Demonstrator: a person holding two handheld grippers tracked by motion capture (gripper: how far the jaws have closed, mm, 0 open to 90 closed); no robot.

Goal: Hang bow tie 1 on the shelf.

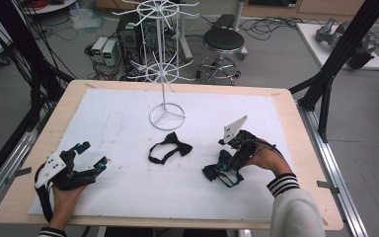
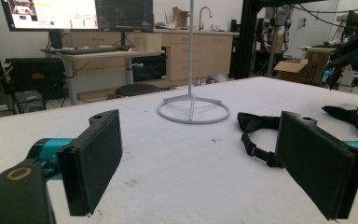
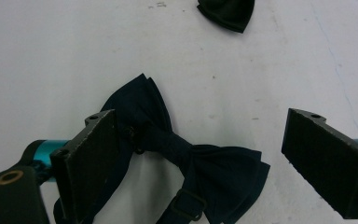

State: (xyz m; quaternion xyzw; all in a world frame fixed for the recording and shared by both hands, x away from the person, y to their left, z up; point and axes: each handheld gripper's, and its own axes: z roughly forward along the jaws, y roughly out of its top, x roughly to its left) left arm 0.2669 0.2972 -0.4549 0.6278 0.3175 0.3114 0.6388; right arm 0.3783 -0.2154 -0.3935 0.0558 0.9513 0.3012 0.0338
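Hovering over the dark bow tie (image 3: 186, 158), the right gripper (image 1: 225, 167) has its jaws spread wide, the tie's knot between them but ungrasped; the left pad overlaps one wing in the right gripper view, contact uncertain. The left gripper (image 1: 93, 154) rests at the table's near left, jaws parted and holding nothing. Surface: white sheet (image 1: 123, 123) on a wooden table (image 1: 39, 148), lightly smudged; white wire display stand (image 1: 165, 74) at the far centre; beyond, a stool (image 1: 222, 42), computers and floor cables. A second bow tie (image 1: 169, 147) lies mid-sheet, partly hidden behind a pad in the left gripper view; the dark tie's strap is cut off at the frame's bottom edge.
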